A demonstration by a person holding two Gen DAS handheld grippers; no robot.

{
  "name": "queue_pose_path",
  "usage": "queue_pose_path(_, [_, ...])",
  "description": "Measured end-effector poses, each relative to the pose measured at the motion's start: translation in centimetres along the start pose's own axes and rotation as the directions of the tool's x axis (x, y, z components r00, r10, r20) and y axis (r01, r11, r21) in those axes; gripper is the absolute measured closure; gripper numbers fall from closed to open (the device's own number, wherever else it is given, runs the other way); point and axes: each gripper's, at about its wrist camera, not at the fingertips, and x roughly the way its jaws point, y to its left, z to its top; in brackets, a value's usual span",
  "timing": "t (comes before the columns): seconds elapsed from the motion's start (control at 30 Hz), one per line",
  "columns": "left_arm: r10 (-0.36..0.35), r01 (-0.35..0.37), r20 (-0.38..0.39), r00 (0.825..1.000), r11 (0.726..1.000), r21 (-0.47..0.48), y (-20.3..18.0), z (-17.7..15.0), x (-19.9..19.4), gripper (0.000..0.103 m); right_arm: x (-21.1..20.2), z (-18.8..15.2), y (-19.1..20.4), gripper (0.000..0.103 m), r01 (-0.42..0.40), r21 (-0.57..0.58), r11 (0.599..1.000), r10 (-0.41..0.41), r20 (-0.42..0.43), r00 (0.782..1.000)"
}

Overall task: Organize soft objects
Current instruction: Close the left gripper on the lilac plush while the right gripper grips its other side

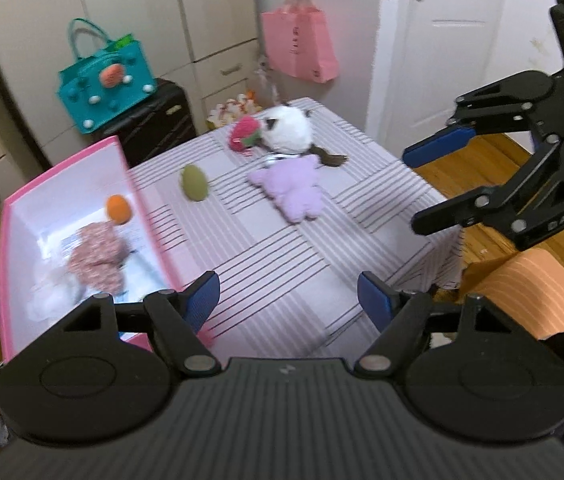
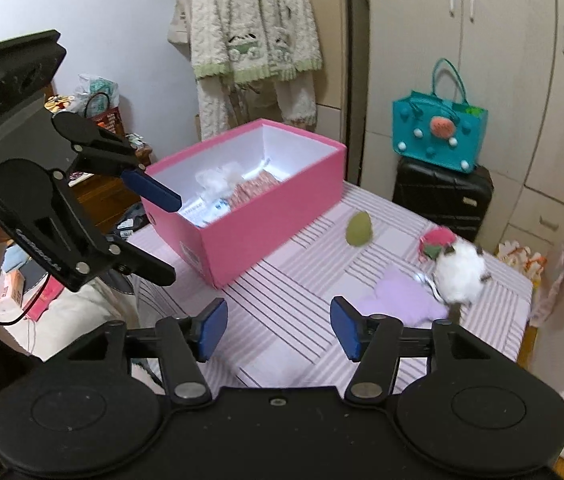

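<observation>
Striped tabletop (image 1: 282,264) carries a green toy (image 1: 194,182) at 11 o'clock beside the pink box (image 1: 130,184); each hand-held gripper, left (image 1: 288,295) and right (image 2: 278,330), gapes empty. Squeezing the toy off-centre could squirt it away.

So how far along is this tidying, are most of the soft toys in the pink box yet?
Partly. The pink box already holds a floral fabric piece, an orange ball and something white. Nothing is in hand: the left gripper and right gripper are both open and empty. Left on the table: the green egg-shaped toy, purple plush, white plush cat and pink strawberry toy.
</observation>
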Motion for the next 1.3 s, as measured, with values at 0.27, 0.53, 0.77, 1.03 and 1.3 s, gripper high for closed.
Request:
queue_pose_path(0.27, [-0.088, 0.088, -0.014, 0.996, 0.996, 0.020, -2.2, 1.9, 3.7, 0.028, 2.1, -3.3, -3.4, 0.035, 0.035, 0.048, 0.998, -0.035, 0.004, 0.999])
queue_pose_path(0.53, [-0.112, 0.113, 0.034, 0.993, 0.993, -0.044, -1.5, 3.3, 8.8, 0.028, 7.0, -6.4, -6.6, 0.033, 0.108, 0.100, 0.989, -0.113, 0.046, 0.993])
queue_pose_path(0.77, [-0.032, 0.045, 0.080, 0.996, 0.987, -0.154, 0.8, 4.7, 13.0, 0.029, 11.0, -7.7, -8.7, 0.031, 0.180, 0.154, 0.972, -0.190, 0.052, 0.980])
queue_pose_path(1.03, [-0.088, 0.103, 0.074, 0.993, 0.968, -0.230, 1.4, 4.5, 18.1, 0.032, 14.3, -7.0, -8.6, 0.012, 0.210, 0.146, 0.967, -0.221, 0.065, 0.973])
queue_pose_path(1.3, [-0.098, 0.125, 0.099, 0.990, 0.935, -0.332, 1.7, 4.3, 21.8, 0.045, 16.3, -6.7, -8.2, 0.012, 0.247, 0.135, 0.960, -0.252, 0.025, 0.967])
